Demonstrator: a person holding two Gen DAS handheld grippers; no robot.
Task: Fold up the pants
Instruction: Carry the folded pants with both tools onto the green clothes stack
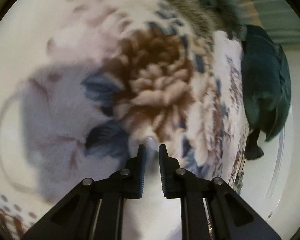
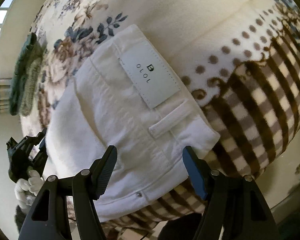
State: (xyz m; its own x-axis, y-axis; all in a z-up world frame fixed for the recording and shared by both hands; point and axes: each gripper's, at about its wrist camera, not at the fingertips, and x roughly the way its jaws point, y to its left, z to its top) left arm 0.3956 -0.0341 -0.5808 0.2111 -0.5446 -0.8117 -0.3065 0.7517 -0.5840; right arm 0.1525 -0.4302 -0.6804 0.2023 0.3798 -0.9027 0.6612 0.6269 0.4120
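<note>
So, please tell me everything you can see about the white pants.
The white pants are a folded bundle lying flat on the fleece blanket. The fabric looks like thick cotton denim. A pale patch label, a belt loop and a small metal rivet show on top. The right gripper hangs open above the near edge, apparently not touching.

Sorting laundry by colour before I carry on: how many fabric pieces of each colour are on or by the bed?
White pants: 1
Dark green garment: 1
Floral and checked blanket: 1
Total: 3
</note>
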